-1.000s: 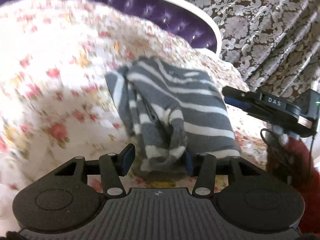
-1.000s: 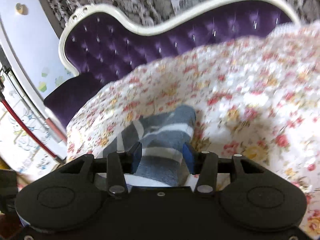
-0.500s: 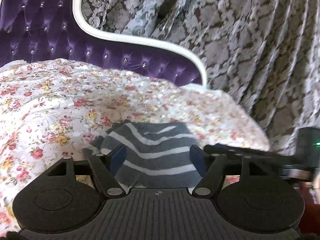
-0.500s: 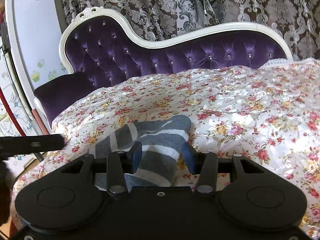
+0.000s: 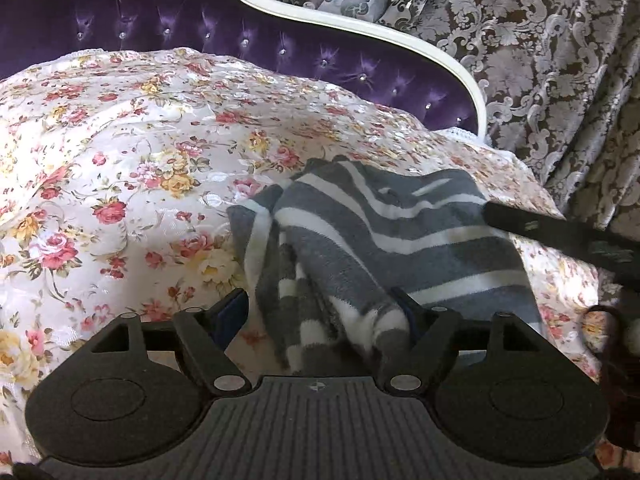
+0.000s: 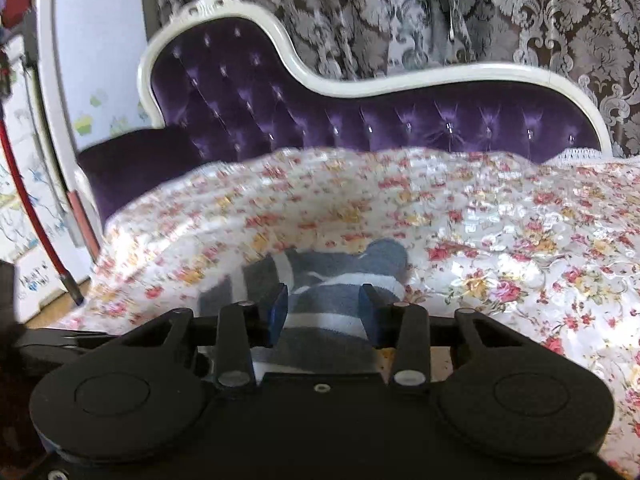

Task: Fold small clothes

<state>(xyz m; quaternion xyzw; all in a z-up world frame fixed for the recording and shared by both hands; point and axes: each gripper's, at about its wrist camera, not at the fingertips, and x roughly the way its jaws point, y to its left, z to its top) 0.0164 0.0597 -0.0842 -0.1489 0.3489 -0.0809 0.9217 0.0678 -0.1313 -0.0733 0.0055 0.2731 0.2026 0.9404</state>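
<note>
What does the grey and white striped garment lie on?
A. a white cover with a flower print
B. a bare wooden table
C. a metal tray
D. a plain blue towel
A: the striped garment rests directly on the white flowered cover, which is spread over the purple tufted sofa.

left gripper (image 5: 320, 312): matte black, ribbed centre plate with small round emblem, two round side discs, silver pivot screws, blue pads (image 5: 230, 314) | right gripper (image 6: 323, 308): same black build, smooth centre plate, one centre screw, silver pivots, blue pads (image 6: 278, 312) | dark red sleeve-like fabric, lower right of left view
</note>
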